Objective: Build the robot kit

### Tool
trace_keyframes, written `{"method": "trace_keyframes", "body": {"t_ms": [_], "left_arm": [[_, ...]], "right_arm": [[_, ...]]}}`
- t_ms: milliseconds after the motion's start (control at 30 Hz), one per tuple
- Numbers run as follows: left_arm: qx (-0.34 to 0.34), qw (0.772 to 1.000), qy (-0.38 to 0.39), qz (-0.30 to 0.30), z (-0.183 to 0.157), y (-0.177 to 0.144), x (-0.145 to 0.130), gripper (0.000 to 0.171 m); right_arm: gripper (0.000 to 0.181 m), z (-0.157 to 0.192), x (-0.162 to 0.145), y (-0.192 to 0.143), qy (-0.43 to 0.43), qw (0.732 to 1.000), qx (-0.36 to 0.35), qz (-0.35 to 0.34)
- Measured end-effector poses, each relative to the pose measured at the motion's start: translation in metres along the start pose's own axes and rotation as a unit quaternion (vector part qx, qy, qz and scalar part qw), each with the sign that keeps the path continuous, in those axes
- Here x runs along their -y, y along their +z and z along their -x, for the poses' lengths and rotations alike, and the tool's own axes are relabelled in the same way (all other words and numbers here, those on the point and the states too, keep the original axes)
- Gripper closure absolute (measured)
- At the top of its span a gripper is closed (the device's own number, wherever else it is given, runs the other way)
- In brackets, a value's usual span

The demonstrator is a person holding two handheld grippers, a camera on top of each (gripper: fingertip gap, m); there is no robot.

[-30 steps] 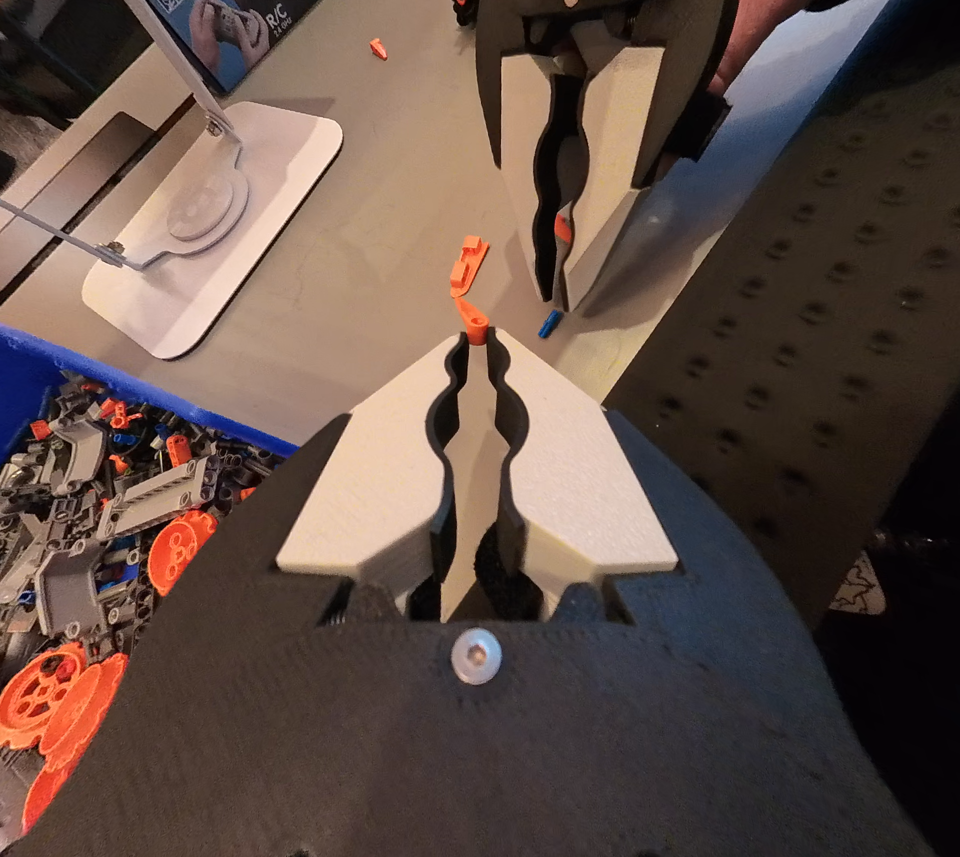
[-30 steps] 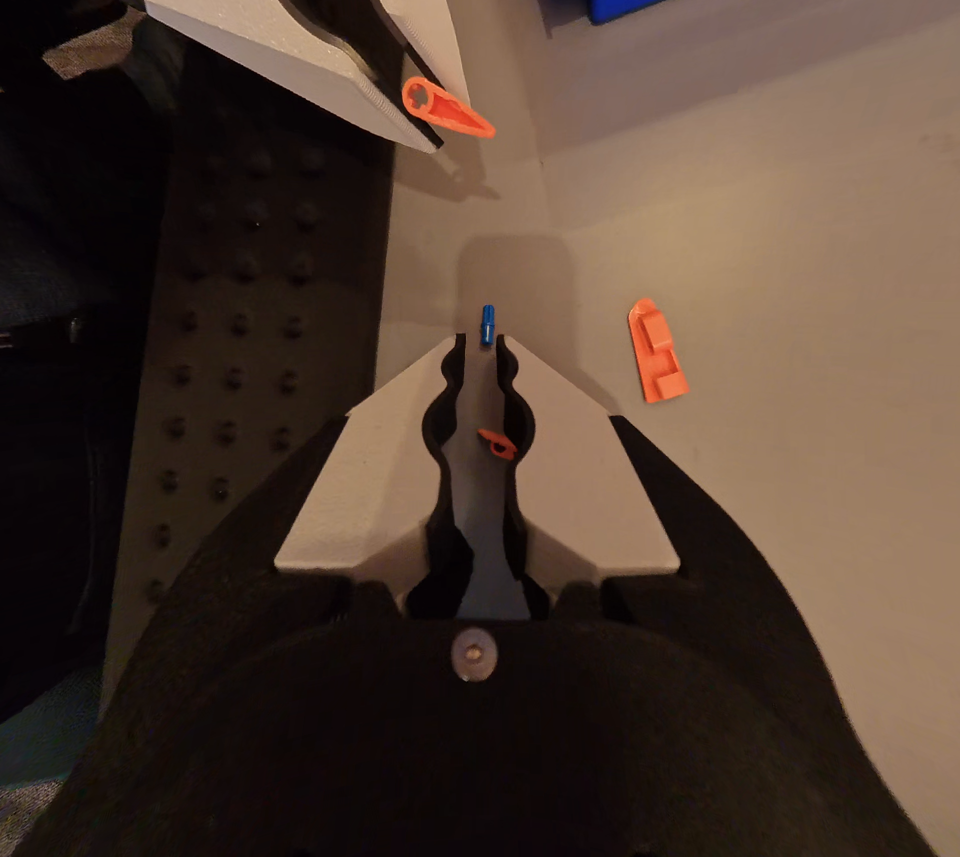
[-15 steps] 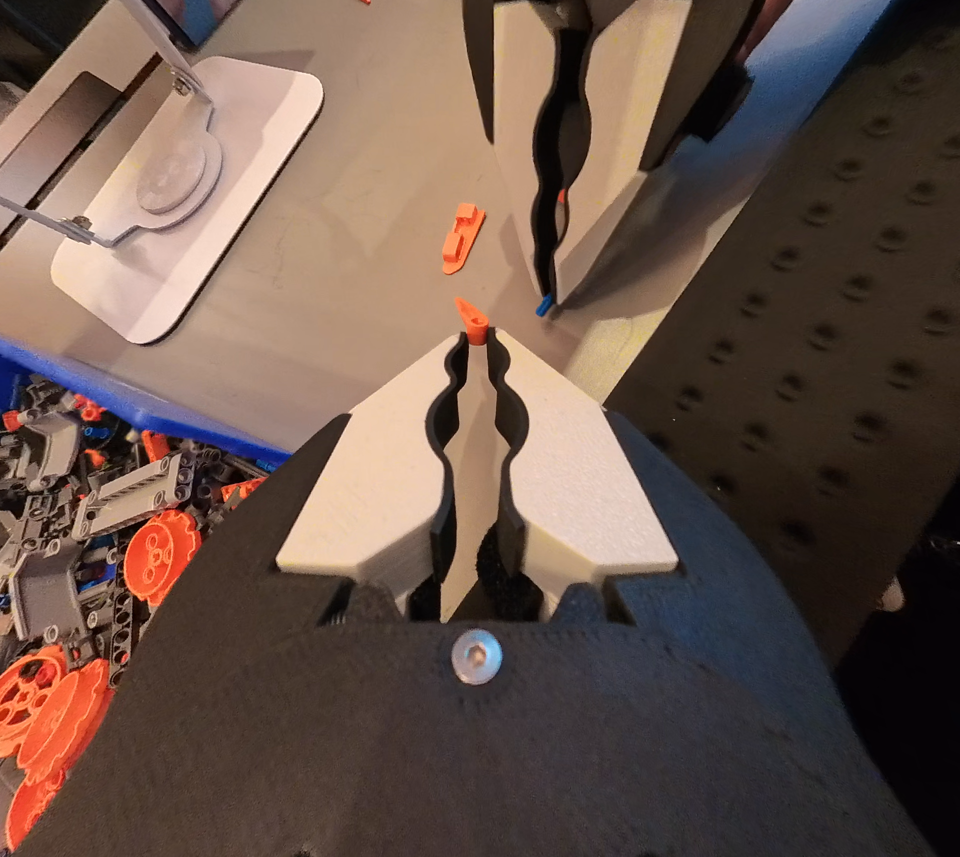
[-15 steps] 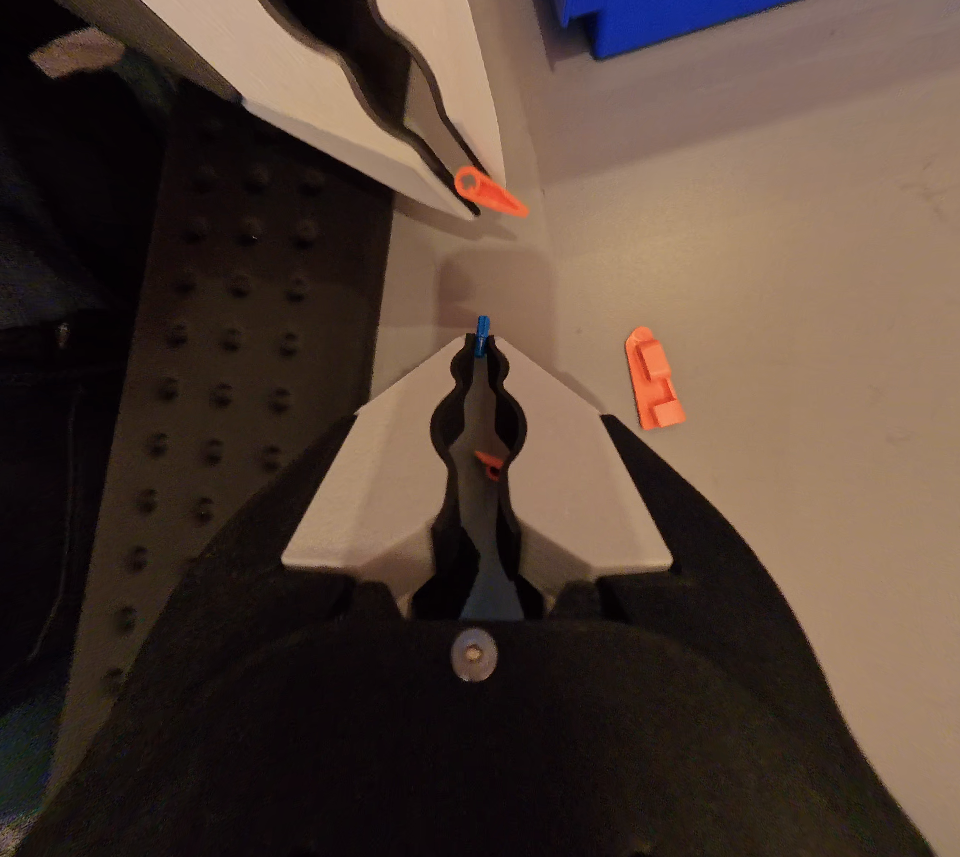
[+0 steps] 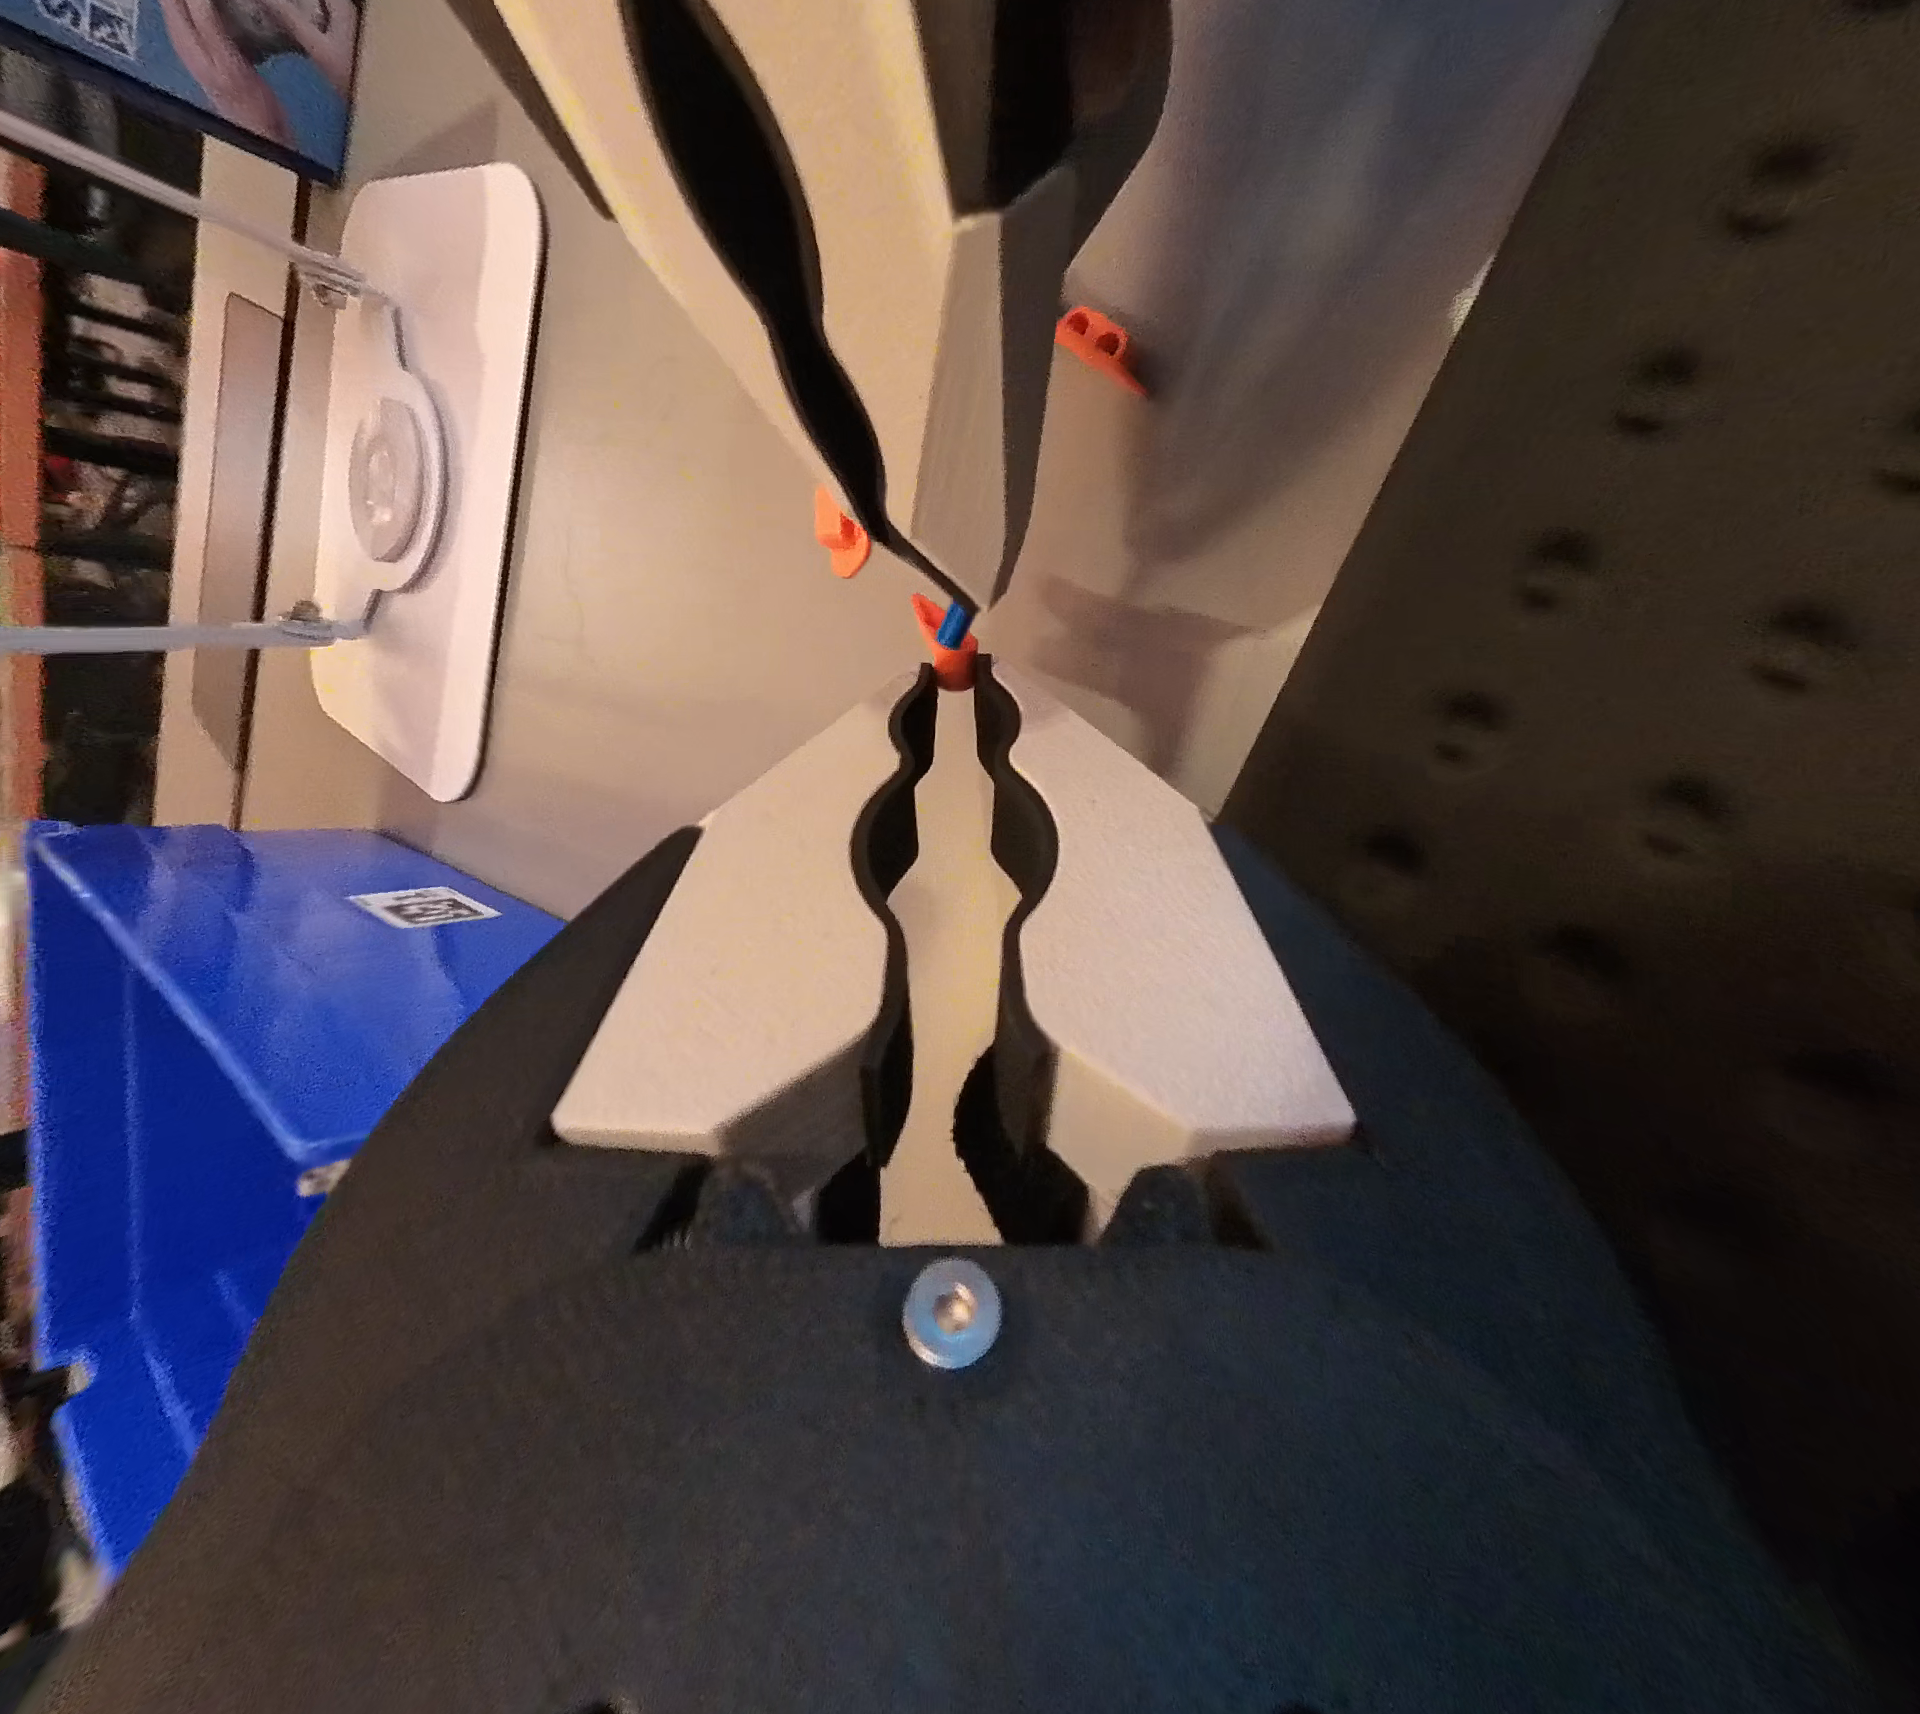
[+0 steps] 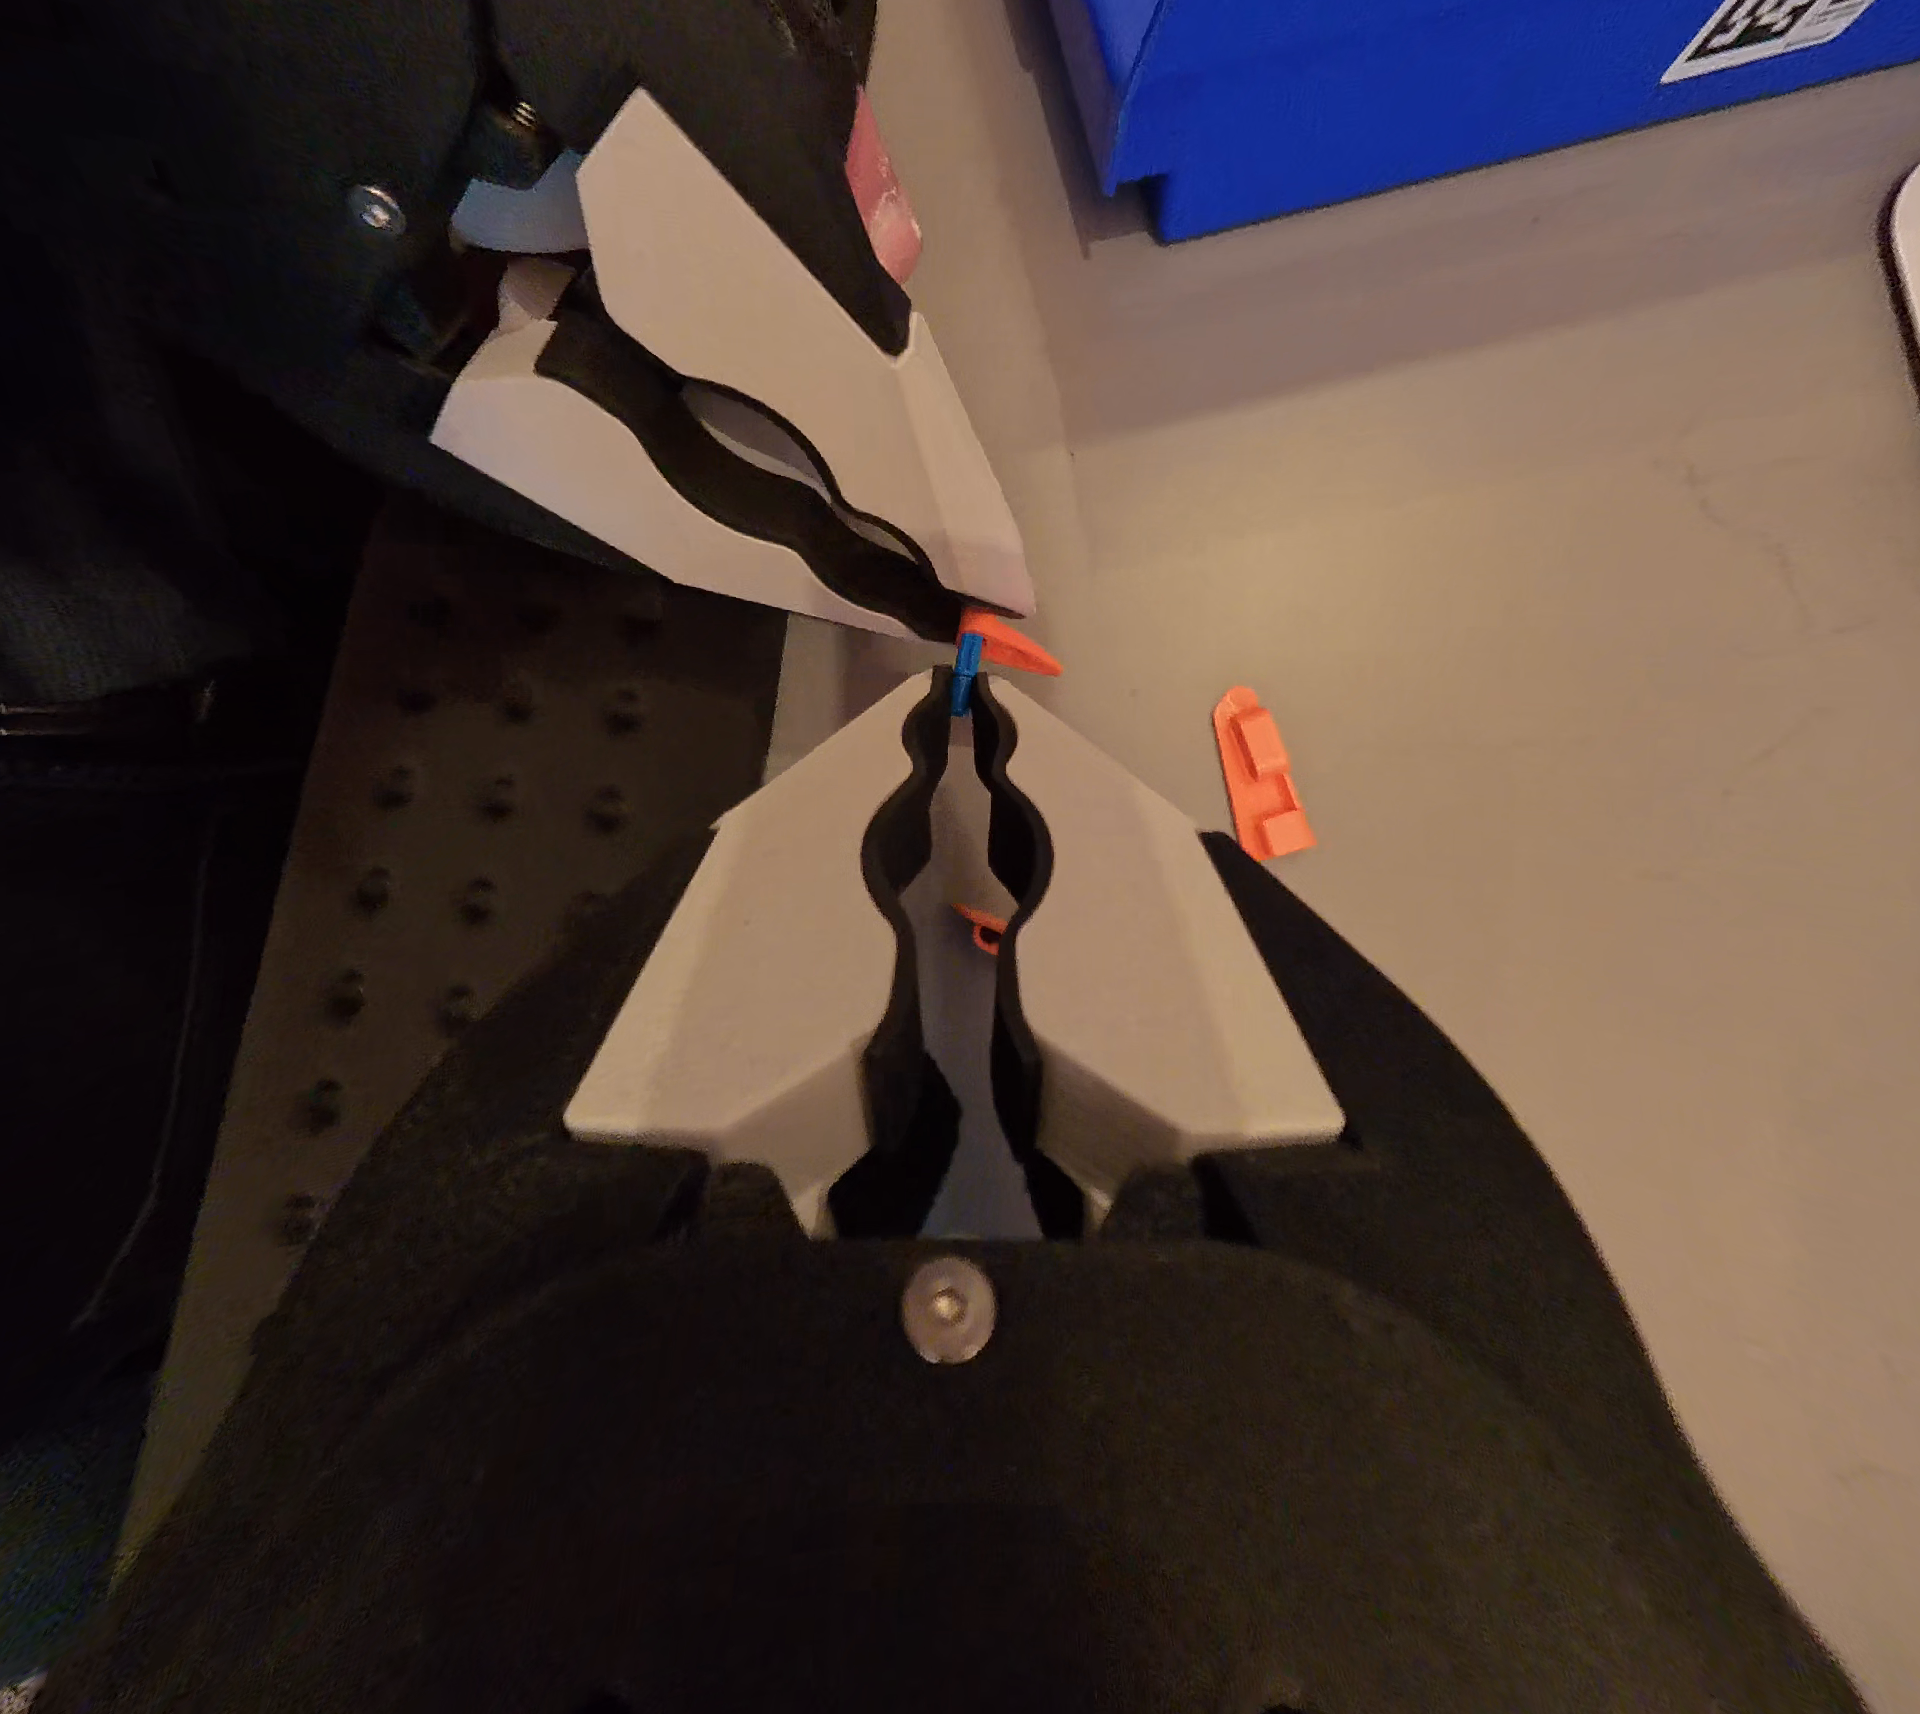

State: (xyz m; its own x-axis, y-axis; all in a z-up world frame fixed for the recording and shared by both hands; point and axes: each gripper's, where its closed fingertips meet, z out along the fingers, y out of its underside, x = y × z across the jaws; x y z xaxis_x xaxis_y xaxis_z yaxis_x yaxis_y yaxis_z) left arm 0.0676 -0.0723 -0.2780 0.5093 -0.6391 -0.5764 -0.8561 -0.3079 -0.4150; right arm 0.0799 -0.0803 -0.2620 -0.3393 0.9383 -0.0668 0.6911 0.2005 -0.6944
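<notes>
- Currently I am pinching a small orange wedge piece (image 5: 953, 665) at the very tips of my left gripper (image 5: 951, 677), jaws clenched on it so its open end faces outward.
- With my right gripper (image 6: 966, 696) I am clamping a short blue pin (image 6: 967, 672) at the tips, leaving most of the pin sticking out in front.
- Both tools are meeting tip to tip above the grey table (image 6: 1455, 521); the blue pin is touching the orange wedge piece, seemingly at its hole. Whether it is seated I cannot tell.
- Holding both parts at the extreme tips is keeping the joint visible to both cameras.
- A flat orange clip (image 6: 1262, 786) is lying on the table just beside my right gripper, untouched.
- Another orange bit (image 6: 987, 924) is showing on the table through the gap between my right fingers.
- A blue bin (image 6: 1455, 2) is standing well behind; a white stand base (image 5: 416, 469) is sitting farther off on the left.
</notes>
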Motion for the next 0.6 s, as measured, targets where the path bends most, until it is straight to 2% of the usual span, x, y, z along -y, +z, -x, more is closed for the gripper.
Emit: {"method": "trace_keyframes", "body": {"t_ms": [300,600], "left_arm": [[0.027,0.997,0.069,0.031,-0.002,0.006,0.001,0.166],[0.032,0.984,0.160,0.072,-0.011,0.012,0.000,0.167]], "right_arm": [[0.180,-0.002,-0.010,0.004,0.020,0.999,0.005,0.035],[0.181,0.002,-0.022,0.008,0.040,0.995,0.031,0.090]]}}
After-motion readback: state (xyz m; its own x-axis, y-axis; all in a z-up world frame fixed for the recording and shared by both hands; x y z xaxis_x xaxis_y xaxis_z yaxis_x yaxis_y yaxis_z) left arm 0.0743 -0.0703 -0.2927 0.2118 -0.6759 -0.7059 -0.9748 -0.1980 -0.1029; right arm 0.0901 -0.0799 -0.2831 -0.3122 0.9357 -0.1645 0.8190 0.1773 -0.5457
